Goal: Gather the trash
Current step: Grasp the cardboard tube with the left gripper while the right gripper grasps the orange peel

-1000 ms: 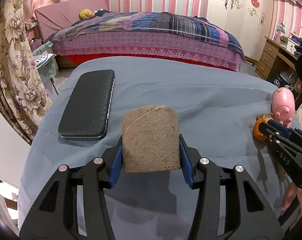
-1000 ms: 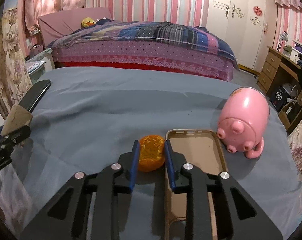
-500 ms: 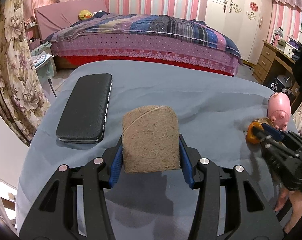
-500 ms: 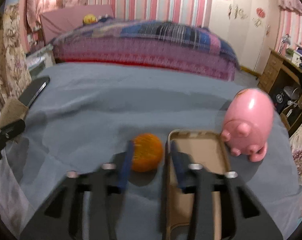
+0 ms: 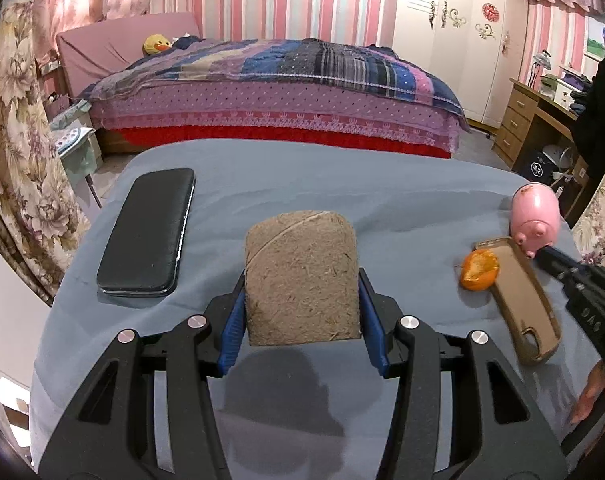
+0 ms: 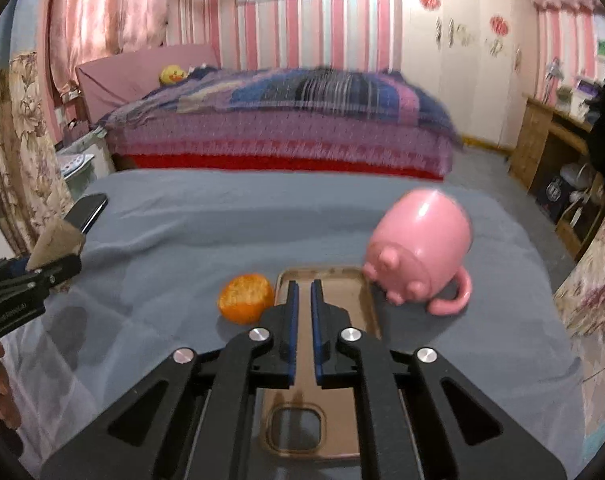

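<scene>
My left gripper is shut on a brown fibrous block, held upright above the grey cloth; the same block shows at the left edge of the right wrist view. An orange half lies on the cloth, just left of my right gripper. That gripper is shut with nothing between its blue pads and hangs over a tan phone case. In the left wrist view the orange half rests against the phone case, with the right gripper beyond it.
A pink pig mug stands at the phone case's far right corner. A black flat case lies at the cloth's left side. Beyond the table are a bed, a wardrobe and a wooden desk. A hand shows at lower right.
The right gripper's jaws, which stood around the orange half, have closed empty while the gripper rose and shifted right over the phone case. The orange half stays on the cloth. The left grip is unchanged.
</scene>
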